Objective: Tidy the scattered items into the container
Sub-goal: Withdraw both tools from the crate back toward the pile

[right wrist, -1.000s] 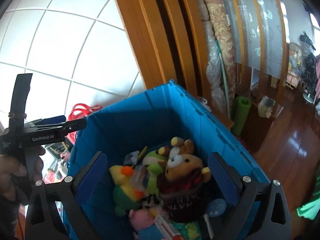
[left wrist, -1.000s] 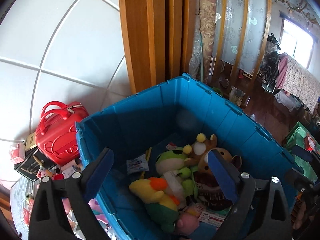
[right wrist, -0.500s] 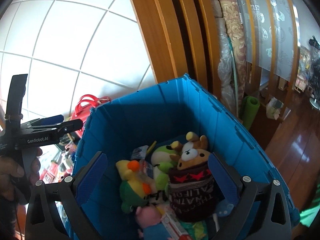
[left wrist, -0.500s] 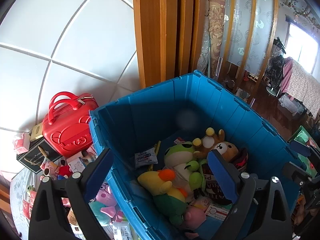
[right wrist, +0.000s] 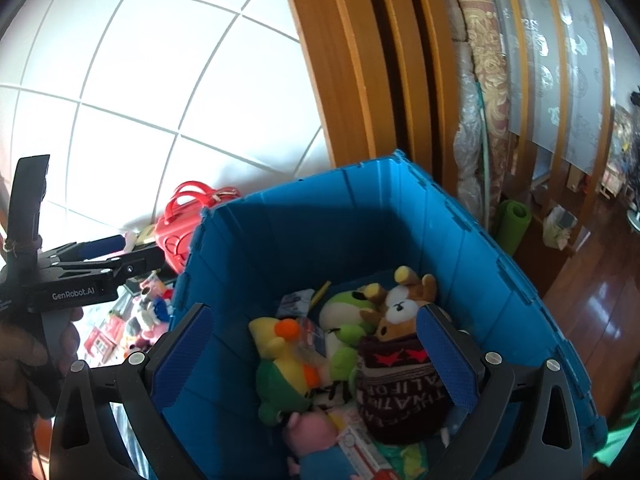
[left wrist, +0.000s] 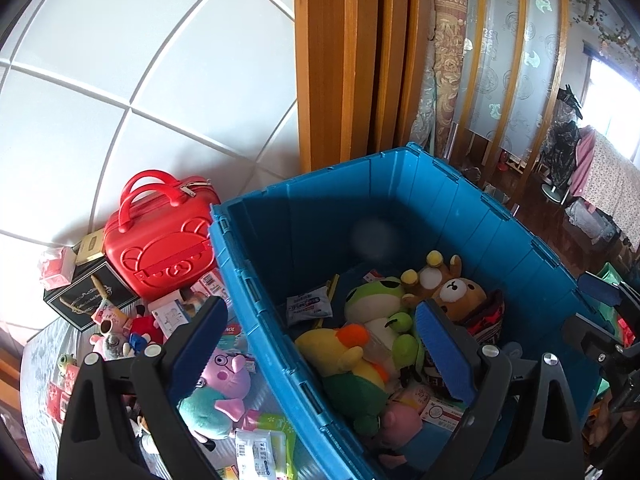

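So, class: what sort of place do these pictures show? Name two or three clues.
Probably a lived-in home, not a lab. Clues: a blue storage bin full of plush toys, wooden sliding door frames beside a tiled wall, and a polished wood floor.

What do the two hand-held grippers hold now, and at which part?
Nothing. The left hand-held gripper and the right hand-held gripper are both open and empty above the blue bin; the toys lie loose inside it.
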The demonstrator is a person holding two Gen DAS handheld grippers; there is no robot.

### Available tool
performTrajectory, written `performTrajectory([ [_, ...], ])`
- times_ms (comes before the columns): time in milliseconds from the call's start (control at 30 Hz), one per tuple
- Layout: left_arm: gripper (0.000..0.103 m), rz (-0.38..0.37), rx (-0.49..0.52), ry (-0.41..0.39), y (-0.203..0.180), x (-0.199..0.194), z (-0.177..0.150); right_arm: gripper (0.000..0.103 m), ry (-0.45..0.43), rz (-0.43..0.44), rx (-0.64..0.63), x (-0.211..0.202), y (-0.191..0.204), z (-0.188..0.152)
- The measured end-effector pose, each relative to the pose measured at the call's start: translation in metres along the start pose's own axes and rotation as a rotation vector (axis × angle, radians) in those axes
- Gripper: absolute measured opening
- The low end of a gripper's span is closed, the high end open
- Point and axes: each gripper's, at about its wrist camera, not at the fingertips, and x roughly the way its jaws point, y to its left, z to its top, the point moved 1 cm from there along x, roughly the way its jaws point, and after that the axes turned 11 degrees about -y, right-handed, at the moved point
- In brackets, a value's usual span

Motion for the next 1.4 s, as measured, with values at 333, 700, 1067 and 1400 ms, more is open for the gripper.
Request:
performTrajectory([
  [333, 0.096, 0.054, -0.058, 0.002, 0.045, -0.026, -0.028, 0.103, 0.008, 0.072, -0.058, 0.006, 0.048, -0.001],
  [700, 0.096, 0.113, -0.118, 0.011, 0.098, -0.055, -0.061, 0.103, 0.033, 0.141, -0.113, 0.014, 0.109, -0.012],
  [1067, 0.096, 0.176, -0.174, 0.044, 0.156, -0.079, -0.105, 0.103, 0.06, 0.206, -0.162, 0.023, 0.17, -0.029],
  [1400, 0.096, 0.251, -0.238, 0.104, 0.212, -0.1, -0.164, 0.103, 0.107, 0.272, -0.211, 0.036, 0.233, -0.058],
])
